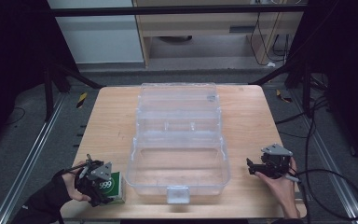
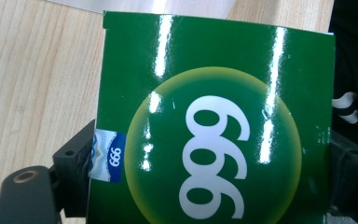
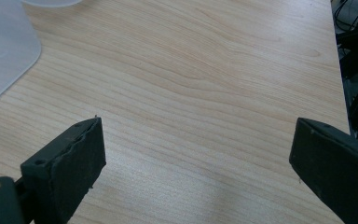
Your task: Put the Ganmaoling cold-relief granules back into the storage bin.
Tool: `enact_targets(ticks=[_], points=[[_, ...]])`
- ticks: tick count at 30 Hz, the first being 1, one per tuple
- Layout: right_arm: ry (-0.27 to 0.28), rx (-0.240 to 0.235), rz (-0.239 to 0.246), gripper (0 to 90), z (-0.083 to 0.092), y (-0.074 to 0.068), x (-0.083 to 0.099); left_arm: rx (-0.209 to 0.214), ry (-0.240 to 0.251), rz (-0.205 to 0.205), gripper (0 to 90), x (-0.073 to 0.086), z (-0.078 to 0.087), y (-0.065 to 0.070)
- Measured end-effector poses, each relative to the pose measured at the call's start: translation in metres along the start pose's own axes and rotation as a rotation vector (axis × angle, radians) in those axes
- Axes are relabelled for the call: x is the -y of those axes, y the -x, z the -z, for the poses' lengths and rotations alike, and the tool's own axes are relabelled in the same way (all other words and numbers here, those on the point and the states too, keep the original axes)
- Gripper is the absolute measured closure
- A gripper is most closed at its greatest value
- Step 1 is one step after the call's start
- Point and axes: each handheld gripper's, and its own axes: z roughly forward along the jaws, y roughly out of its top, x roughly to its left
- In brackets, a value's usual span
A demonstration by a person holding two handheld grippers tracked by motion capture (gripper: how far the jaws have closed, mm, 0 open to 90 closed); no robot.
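A glossy green carton point(image 2: 214, 116) printed with a white "999" sits between the two jaws of my left gripper point(image 2: 212, 158), which press on its two sides. In the high view that carton point(image 1: 114, 186) is at the table's front left corner, with my left gripper point(image 1: 103, 189) shut on it and a gloved hand behind. On the right side of the table my right gripper point(image 1: 252, 166) points toward the clear plastic box point(image 1: 133, 161). Its jaws stand wide open over bare wood point(image 3: 196, 163), with nothing between them.
The clear box stands mid-table with its lid point(image 1: 177, 100) folded open toward the far side and a latch point(image 1: 177, 193) at the front. One rounded corner of the box point(image 3: 4, 46) appears in the right gripper view. Cables point(image 1: 335, 182) trail off the table's right edge.
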Motion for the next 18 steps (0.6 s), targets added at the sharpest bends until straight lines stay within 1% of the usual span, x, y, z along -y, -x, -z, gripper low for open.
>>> enact_targets(ticks=[3,6,13,14,15,18], points=[[0.0,0.0,-0.001,4.0,0.0,0.0,0.0,0.02,-0.004,0.014,14.0,0.0,0.002,0.001],[-0.001,-0.001,0.0,4.1,0.0,0.0,0.0,0.025,-0.007,0.019,14.1,-0.001,0.004,0.001],[-0.004,-0.002,-0.002,4.1,0.0,-0.001,0.0,-0.002,0.023,0.013,14.2,-0.004,0.025,0.002],[-0.004,-0.003,-0.002,4.1,0.0,-0.001,0.0,-0.002,0.023,0.013,14.2,-0.004,0.025,0.002],[-0.004,-0.003,-0.002,4.1,0.0,-0.001,0.0,-0.009,0.027,0.012,14.1,-0.006,0.032,0.001],[-0.005,-0.002,0.001,4.0,0.0,-0.001,0.001,-0.014,0.038,0.015,14.2,-0.009,0.041,0.001]])
